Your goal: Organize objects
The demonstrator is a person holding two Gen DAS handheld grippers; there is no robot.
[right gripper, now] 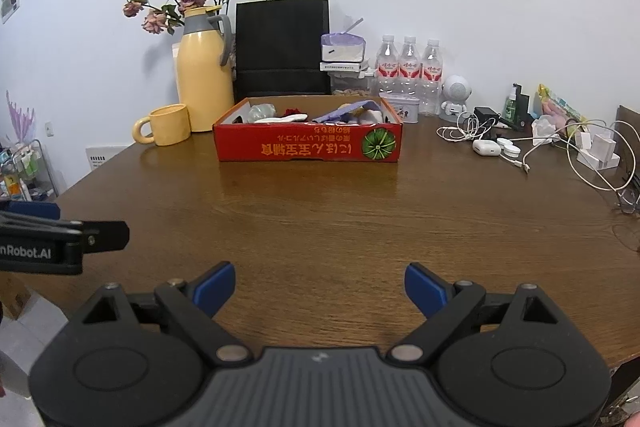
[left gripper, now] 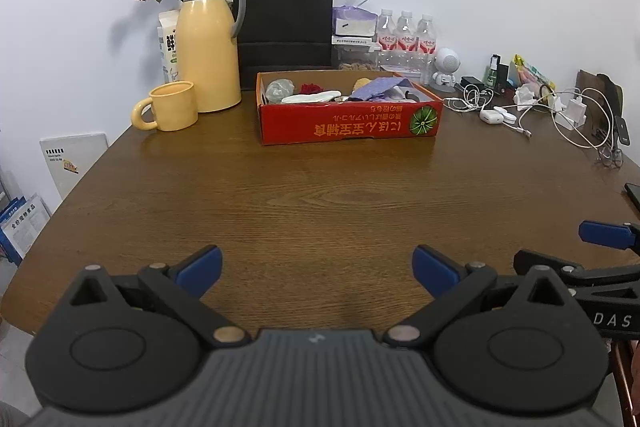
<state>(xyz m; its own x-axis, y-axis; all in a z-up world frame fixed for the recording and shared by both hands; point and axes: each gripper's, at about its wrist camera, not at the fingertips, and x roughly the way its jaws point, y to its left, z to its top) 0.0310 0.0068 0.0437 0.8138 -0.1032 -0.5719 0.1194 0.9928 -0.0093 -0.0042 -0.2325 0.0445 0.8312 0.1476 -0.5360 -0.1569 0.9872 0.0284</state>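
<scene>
Left wrist view: the left gripper [left gripper: 317, 269] hangs released and empty over the wooden table [left gripper: 320, 195], the red box [left gripper: 348, 125] at twelve o'clock.

Right wrist view: the right gripper [right gripper: 319, 287], spread wide, faces the box at twelve; approaching slowly, level with its rim, looks wisest.

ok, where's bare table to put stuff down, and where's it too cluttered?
Free: the wide stretch of wooden table between both grippers and the red box, plus the strip left of the box in front of the yellow mug. Crowded: the right back corner with cables and chargers, and the back wall row.
</scene>
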